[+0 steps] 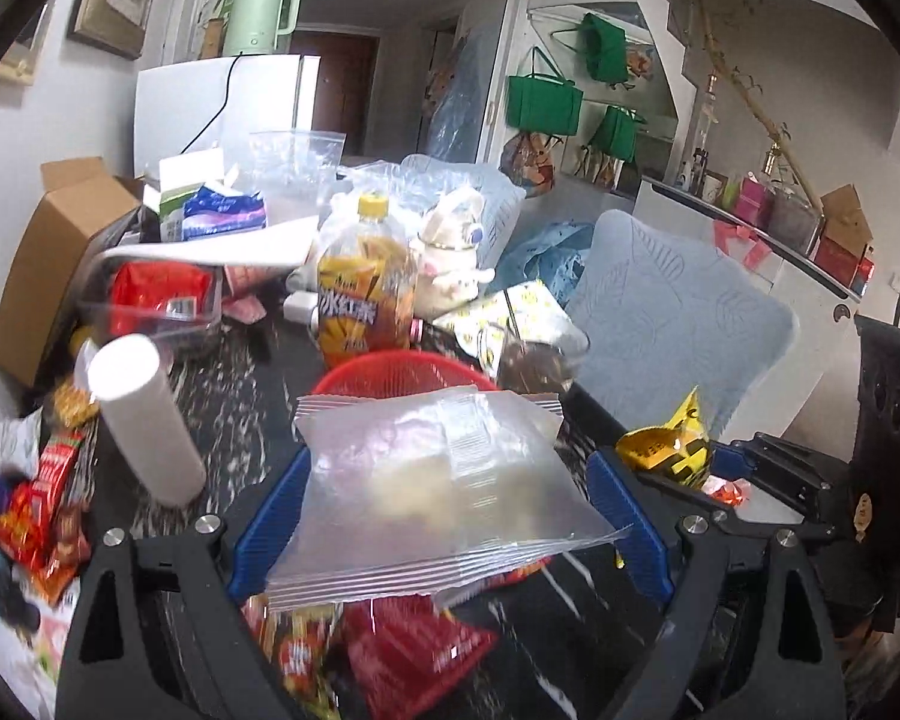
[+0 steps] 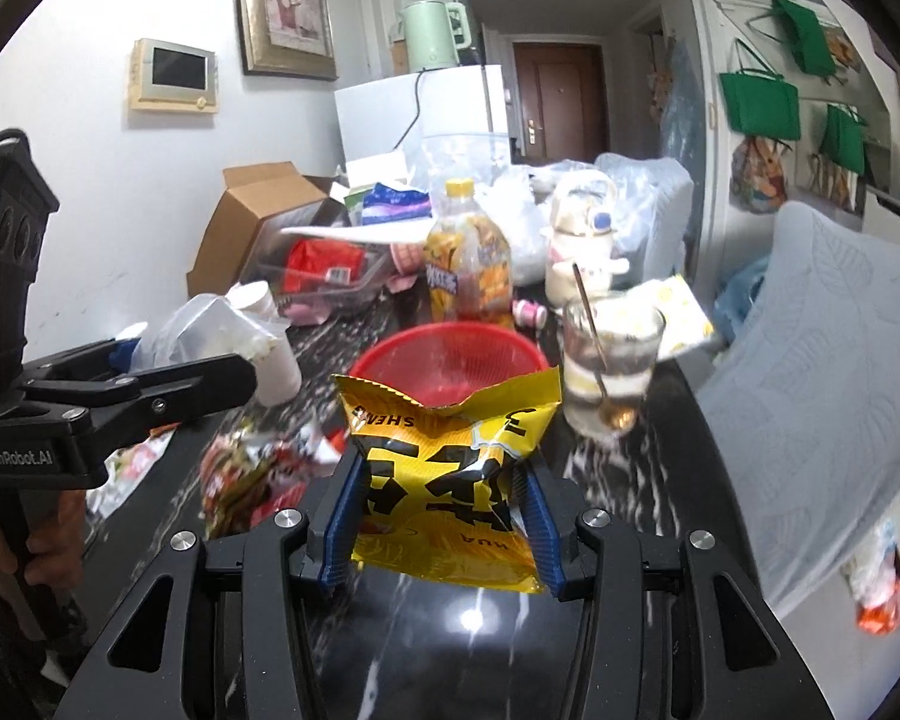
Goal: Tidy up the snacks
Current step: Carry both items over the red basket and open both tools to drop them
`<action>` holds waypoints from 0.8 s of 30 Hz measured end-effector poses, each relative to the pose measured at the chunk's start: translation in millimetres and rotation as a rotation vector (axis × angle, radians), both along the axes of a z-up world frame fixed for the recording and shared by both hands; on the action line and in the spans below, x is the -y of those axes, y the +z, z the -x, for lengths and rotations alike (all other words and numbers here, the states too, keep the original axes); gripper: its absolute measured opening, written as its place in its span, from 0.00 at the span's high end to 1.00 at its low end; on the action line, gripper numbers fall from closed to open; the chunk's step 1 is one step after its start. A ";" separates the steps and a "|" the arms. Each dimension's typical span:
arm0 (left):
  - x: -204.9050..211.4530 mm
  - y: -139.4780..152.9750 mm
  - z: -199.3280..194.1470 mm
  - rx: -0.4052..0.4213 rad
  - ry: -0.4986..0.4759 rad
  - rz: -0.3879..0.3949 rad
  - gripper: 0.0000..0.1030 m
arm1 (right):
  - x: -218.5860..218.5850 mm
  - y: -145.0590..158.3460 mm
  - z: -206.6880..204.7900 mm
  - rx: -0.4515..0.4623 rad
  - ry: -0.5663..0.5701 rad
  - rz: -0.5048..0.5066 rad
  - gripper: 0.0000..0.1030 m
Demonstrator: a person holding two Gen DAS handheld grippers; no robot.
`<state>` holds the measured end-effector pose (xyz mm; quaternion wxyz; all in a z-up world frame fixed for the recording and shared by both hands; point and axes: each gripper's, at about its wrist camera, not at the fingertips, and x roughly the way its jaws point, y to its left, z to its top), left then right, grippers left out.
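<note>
- Cluttered dark desk (image 2: 660, 468): red basket (image 2: 450, 354) lies just ahead.
- Left tool (image 1: 444, 510) clamps clear packet (image 1: 444, 480); right tool (image 2: 438, 516) pinches yellow bag (image 2: 450, 480).
- Carry both over the basket rim, then release one at a time.

1. An iced-tea bottle (image 2: 468, 252) with a yellow cap stands on the dark marbled desk (image 2: 630, 468).
2. A glass (image 2: 609, 360) holding a spoon stands right of the bottle.
3. A mint-green kettle (image 2: 429, 36) sits atop the white fridge (image 2: 390, 114).
4. Green bags (image 2: 759, 105) hang at right.
5. An open cardboard box (image 2: 252, 216) leans at left.

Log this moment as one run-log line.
left gripper: holds clear packet | right gripper: holds yellow packet | red basket: ahead
</note>
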<state>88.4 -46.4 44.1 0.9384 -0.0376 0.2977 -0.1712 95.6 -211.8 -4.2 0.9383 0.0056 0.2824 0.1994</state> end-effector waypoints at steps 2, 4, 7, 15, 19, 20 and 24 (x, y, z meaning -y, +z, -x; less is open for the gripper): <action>2.3 0.9 -14.2 0.003 -0.002 -0.008 0.11 | -0.6 1.0 -12.6 -0.001 0.002 0.001 0.54; 4.2 2.0 -27.1 0.006 -0.001 -0.019 0.11 | -0.3 1.6 -25.4 -0.002 0.004 -0.005 0.54; 4.6 2.6 -46.9 0.008 0.001 -0.031 0.11 | -2.2 -0.4 -46.5 0.000 0.003 -0.002 0.54; 7.5 -2.0 -94.5 0.013 0.012 -0.080 0.11 | -12.7 -6.4 -98.4 0.011 0.011 0.037 0.54; 9.7 -9.8 -119.1 -0.010 0.015 -0.117 0.11 | -17.9 -10.4 -116.8 0.010 0.023 0.058 0.54; 9.9 -11.7 -123.1 -0.017 0.014 -0.120 0.11 | -19.3 -11.6 -121.0 0.010 0.028 0.062 0.54; 13.8 -25.2 -139.6 -0.057 0.011 -0.146 0.11 | -26.5 -19.9 -138.8 -0.007 0.043 0.083 0.54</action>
